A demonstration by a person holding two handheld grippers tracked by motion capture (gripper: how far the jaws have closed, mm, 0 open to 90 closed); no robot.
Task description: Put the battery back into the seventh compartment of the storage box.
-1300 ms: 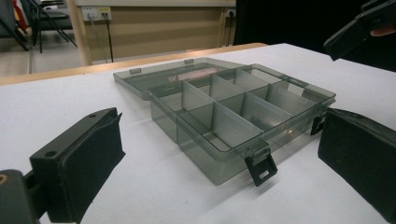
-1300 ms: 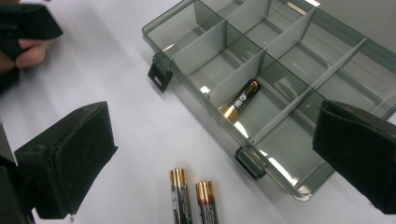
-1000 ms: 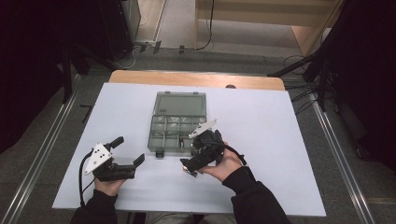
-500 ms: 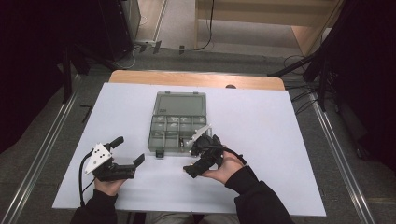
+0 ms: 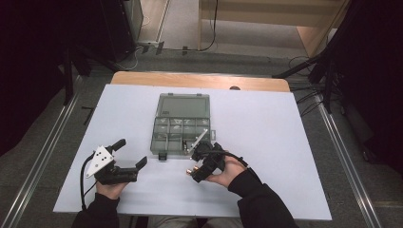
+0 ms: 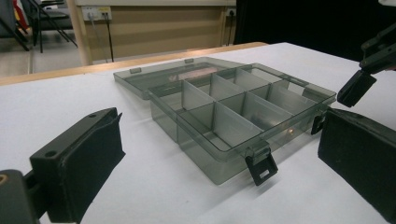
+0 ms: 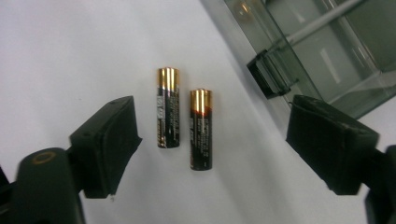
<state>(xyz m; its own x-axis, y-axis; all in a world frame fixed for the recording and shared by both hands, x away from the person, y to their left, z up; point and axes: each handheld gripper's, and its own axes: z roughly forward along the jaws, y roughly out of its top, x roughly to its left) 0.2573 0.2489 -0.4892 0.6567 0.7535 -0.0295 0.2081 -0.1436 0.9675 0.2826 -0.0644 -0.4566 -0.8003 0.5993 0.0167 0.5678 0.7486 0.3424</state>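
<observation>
No legible text; print on the batteries (image 7: 184, 125) too blurred.

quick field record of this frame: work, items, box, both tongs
work: picking batteries off the table beside an organiser box
batteries: two, side by side, apart, lying flat
box: lid open flat, compartments look empty
right tongs: over both batteries, jaws just been closing, not touching them
left tongs: open, aimed at box, nothing held
table: white top
</observation>
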